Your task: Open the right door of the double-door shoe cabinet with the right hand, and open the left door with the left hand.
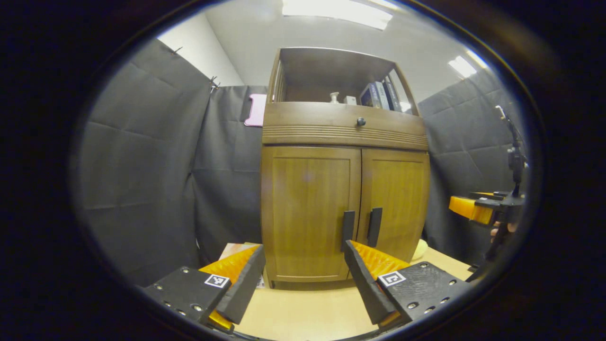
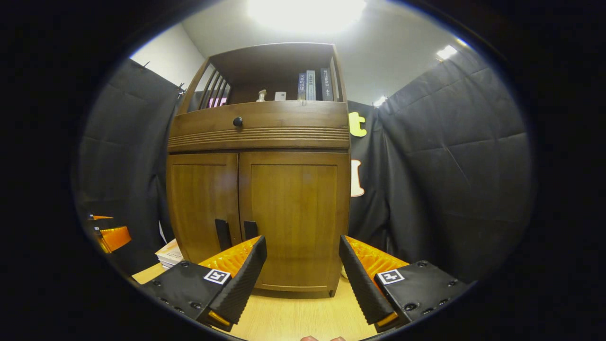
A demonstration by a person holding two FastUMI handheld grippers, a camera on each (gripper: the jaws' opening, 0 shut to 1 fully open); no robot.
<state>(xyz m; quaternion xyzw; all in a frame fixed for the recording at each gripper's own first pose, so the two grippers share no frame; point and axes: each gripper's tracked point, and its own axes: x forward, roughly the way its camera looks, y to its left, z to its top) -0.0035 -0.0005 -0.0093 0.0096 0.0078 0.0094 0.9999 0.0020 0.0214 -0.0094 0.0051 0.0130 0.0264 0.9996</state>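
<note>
Both grippers' fingers stand spread wide with nothing between them: the left gripper (image 1: 303, 270) and the right gripper (image 2: 303, 265) each hang in front of the shoe cabinet (image 1: 345, 137), apart from it. The cabinet stands upright on the light wooden table (image 1: 303, 308), both doors shut. In the right gripper view the right door (image 2: 296, 222) lies straight ahead of the fingers, but its handle (image 2: 250, 229), a dark vertical bar by the centre seam, sits off toward the gripper's left finger (image 2: 246, 274). In the left gripper view the left door (image 1: 310, 213) faces the fingers, and its handle (image 1: 348, 229), also upright, lies just above the right finger (image 1: 362, 279). By my judgement each gripper is nearer its own door and must shift inward toward the seam.
</note>
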